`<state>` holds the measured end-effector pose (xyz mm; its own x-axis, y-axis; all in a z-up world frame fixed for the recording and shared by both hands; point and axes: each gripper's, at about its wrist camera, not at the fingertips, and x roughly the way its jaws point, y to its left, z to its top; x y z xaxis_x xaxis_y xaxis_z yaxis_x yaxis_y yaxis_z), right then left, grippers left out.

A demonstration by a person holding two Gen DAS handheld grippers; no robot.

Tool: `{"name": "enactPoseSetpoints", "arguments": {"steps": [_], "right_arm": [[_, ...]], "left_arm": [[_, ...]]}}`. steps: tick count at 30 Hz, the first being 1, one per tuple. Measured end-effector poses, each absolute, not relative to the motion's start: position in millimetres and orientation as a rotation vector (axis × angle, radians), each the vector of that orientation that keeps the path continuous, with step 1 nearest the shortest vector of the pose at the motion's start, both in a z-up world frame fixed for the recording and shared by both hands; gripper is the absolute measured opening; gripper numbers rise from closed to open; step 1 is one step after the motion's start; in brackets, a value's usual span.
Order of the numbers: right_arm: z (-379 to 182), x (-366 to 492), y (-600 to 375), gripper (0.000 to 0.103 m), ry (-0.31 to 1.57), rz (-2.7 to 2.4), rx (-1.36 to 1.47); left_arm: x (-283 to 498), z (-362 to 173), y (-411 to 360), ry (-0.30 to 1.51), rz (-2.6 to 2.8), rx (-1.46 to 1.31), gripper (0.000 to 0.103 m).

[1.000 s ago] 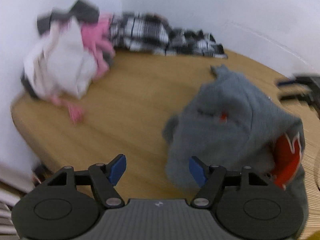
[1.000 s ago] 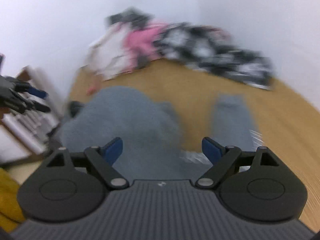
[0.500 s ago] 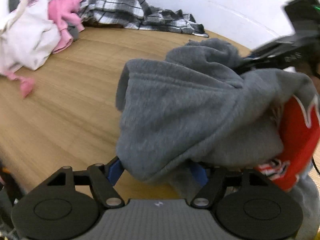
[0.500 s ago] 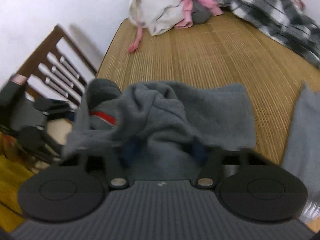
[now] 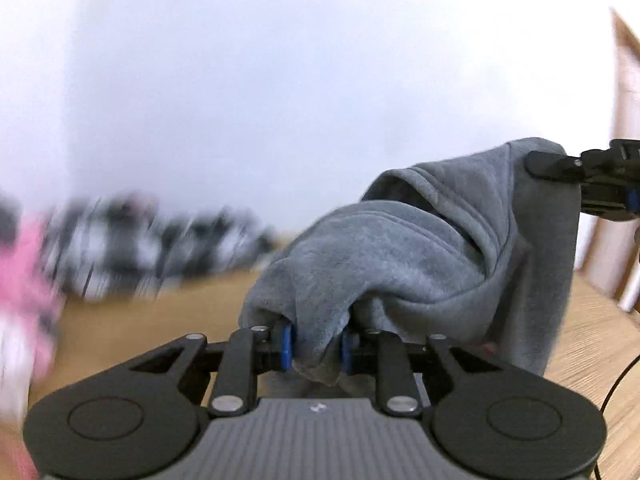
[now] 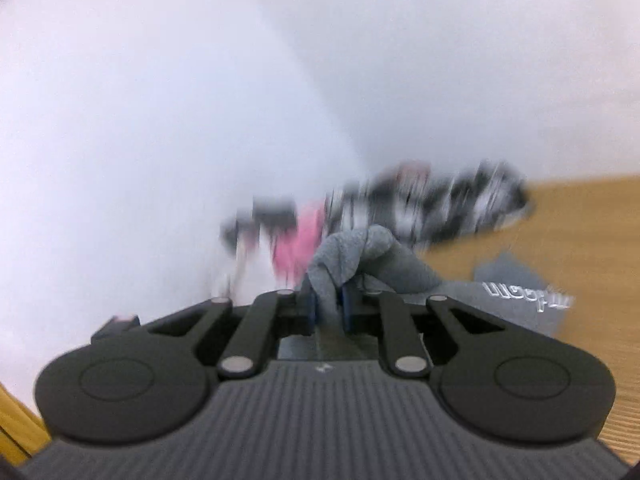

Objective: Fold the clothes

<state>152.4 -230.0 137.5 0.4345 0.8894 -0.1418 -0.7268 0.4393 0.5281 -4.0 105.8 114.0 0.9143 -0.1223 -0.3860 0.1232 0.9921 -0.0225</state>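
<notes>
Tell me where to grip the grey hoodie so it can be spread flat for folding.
Grip the grey hoodie at two separated edge points from the near side. The left gripper and right gripper, jaws just closed, each already pinch a bunched edge fold, so it hangs between them.

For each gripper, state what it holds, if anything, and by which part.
Both hold the grey sweatshirt: left gripper and right gripper each pinch a bunched fold of its fabric; which part cannot be told.

sweatshirt [image 5: 400, 248] above table [image 5: 160, 320], clothes pile [image 5: 152, 240] behind
</notes>
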Motion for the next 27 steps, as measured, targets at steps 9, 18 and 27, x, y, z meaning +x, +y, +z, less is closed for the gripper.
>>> {"name": "enactPoseSetpoints", "arguments": {"steps": [9, 18, 27], "right_arm": [[197, 33, -326, 0.016, 0.076, 0.653, 0.429], [28, 35, -360, 0.022, 0.734, -0.111, 0.115], [5, -1, -397, 0.083, 0.634, -0.103, 0.136]], "left_arm": [[8, 140, 50, 0.281, -0.360, 0.107, 0.065], [63, 21, 16, 0.700, -0.463, 0.281, 0.066], [131, -25, -47, 0.899, -0.639, 0.256, 0.070]]}}
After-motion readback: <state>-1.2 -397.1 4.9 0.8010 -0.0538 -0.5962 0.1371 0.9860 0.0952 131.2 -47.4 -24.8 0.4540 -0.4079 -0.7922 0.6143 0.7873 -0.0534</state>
